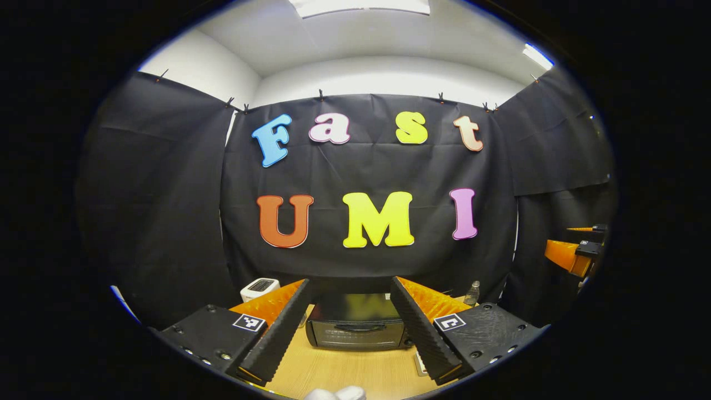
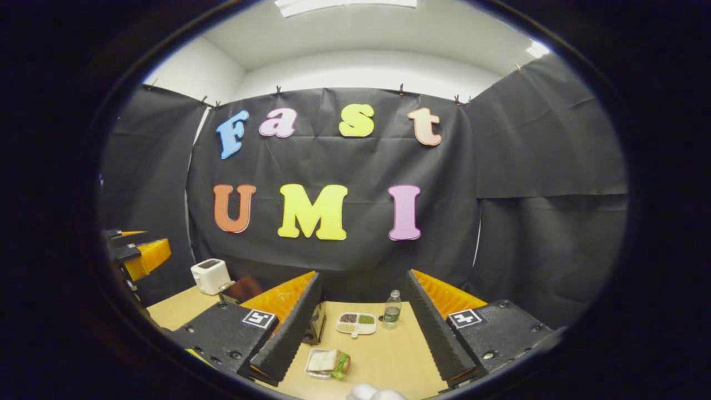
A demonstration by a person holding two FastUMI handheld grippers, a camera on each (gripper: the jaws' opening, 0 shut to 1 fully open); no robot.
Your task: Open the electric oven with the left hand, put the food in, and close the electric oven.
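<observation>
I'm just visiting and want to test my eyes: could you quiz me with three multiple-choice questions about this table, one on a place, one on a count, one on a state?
1. Where does the bottle stand?
A. right beside the divided tray
B. atop the toaster
C. on the sandwich

2. How many sandwiches lie on the table?
A. three
B. one
C. none

3. The oven door is:
A. removed
B. wide open
C. closed

Answers: A, it stands at the tray's right edge; B, a single sandwich on a plate; C, the door sits flush, handle in front.
</observation>
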